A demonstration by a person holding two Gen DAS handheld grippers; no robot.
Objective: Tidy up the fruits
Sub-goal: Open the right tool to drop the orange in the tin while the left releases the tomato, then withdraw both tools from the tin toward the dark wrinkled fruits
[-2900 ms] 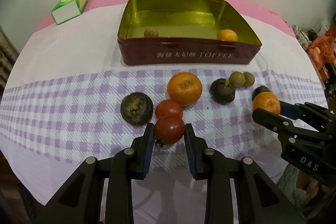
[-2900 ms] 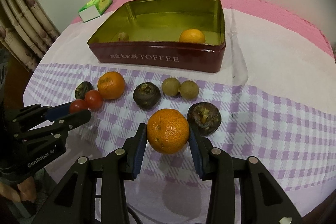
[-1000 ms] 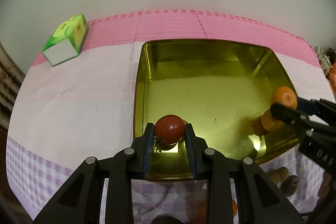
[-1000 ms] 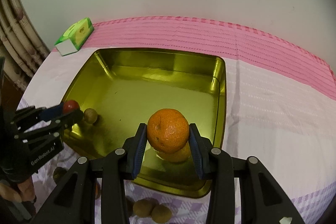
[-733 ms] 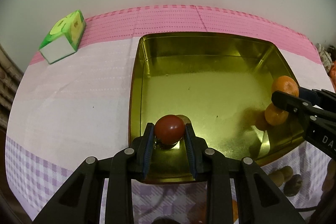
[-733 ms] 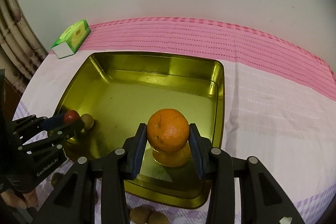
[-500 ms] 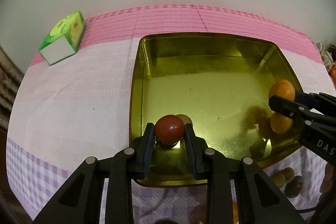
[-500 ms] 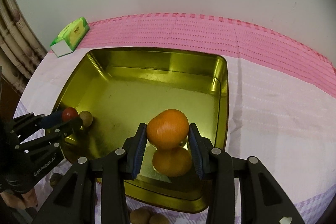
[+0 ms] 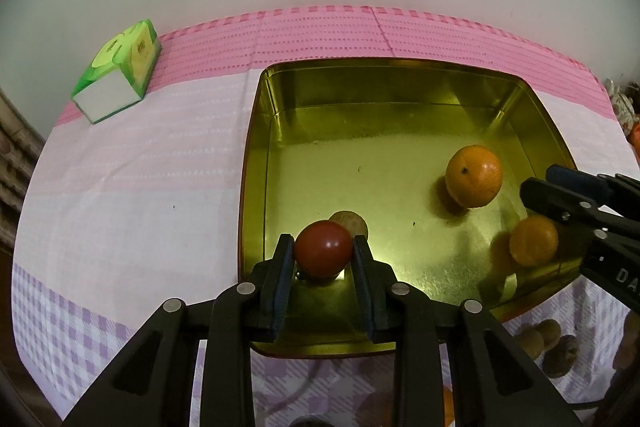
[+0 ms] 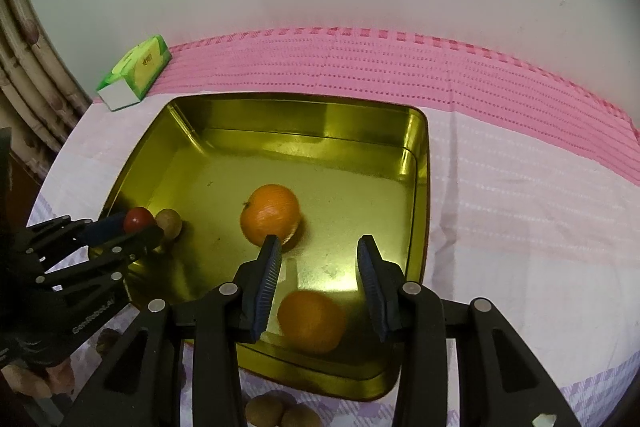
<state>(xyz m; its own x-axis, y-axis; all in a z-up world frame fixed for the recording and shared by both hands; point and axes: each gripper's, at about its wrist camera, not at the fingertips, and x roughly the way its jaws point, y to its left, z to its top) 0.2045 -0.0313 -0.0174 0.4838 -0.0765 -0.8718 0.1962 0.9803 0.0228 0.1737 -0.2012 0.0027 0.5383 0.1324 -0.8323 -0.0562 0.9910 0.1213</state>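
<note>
The right gripper [image 10: 318,255] has let go: its jaws stand apart and empty, and the orange [image 10: 270,214] it held now lies in the gold tin [image 10: 416,187] beside another orange [image 10: 311,321]. The left gripper [image 9: 323,253] stays clamped on the tomato [image 9: 323,253] above the tin's near corner. "GenRobot.AI" reads on the left gripper only in the right view.

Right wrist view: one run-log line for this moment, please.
left gripper: shut on tomato over tin | right gripper: open, empty | in tin: two oranges, one small brown fruit
</note>
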